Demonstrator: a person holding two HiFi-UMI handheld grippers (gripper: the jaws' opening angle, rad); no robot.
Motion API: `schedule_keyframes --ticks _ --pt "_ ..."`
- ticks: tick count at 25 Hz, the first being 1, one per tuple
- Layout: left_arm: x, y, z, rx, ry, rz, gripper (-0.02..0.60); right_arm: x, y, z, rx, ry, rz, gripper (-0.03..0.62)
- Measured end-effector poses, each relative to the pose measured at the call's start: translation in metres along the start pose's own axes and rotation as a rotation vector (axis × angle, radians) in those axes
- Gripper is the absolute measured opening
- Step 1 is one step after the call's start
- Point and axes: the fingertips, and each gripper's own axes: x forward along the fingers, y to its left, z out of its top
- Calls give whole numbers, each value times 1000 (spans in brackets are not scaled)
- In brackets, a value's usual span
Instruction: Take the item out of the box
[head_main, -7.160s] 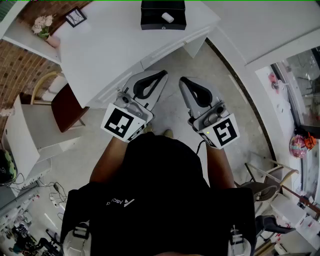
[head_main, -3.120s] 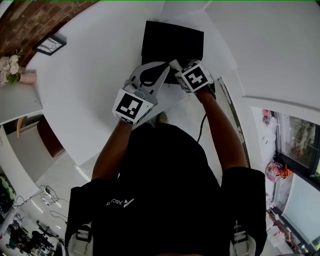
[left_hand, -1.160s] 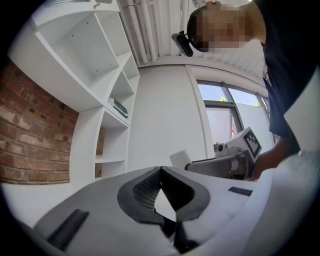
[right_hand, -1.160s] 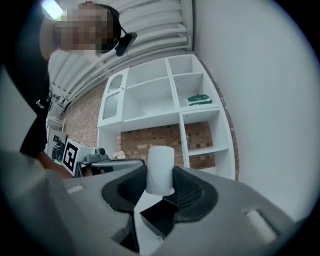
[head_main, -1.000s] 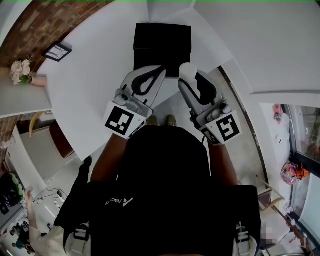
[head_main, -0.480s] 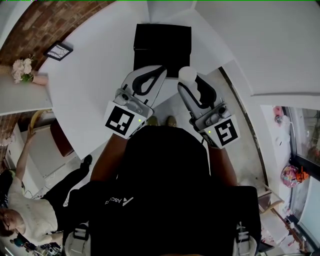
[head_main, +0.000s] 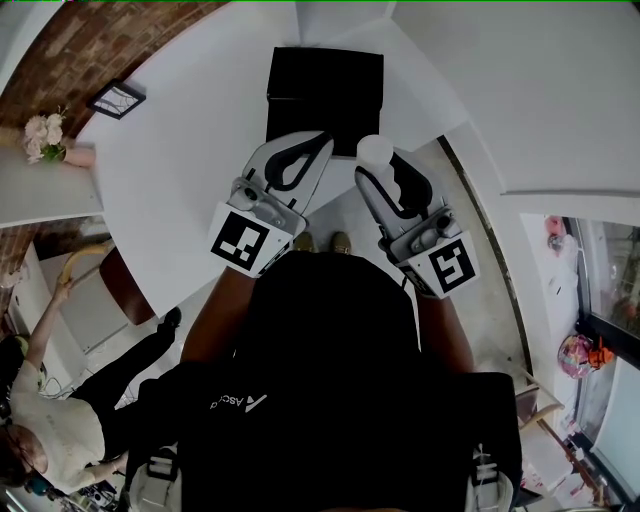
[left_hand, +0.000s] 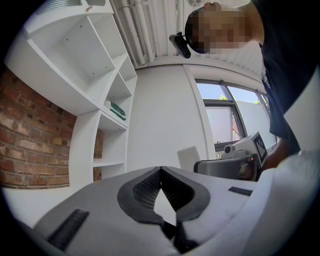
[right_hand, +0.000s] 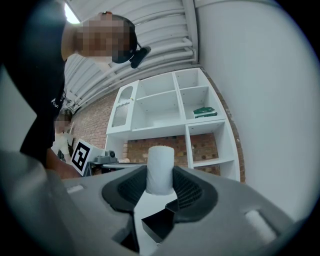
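A black box (head_main: 325, 98) stands on the white table (head_main: 190, 150) near its front edge. My right gripper (head_main: 372, 160) is shut on a small white rounded item (head_main: 375, 149), held just in front of the box, over the table's edge. In the right gripper view the white item (right_hand: 160, 170) stands upright between the dark pads. My left gripper (head_main: 318, 143) is shut with nothing in it, its tips near the box's front edge; in the left gripper view its tips (left_hand: 160, 169) meet.
A picture frame (head_main: 116, 99) and a pink flower pot (head_main: 55, 140) sit at the table's far left. A person (head_main: 50, 400) stands on the floor at the lower left. White shelves (right_hand: 170, 125) against a brick wall show in the gripper views.
My right gripper has drawn back slightly towards me with the white item. The person at the lower left has moved. My left gripper has stayed put.
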Motion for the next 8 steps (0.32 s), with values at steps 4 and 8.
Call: schedule_keyframes --ticks 4,8 --pt "0 2 -2 -2 6 8 -2 2 -1 0 1 2 9 164" --pt "3 6 3 -4 -25 18 -2 6 -2 0 2 1 15 164"
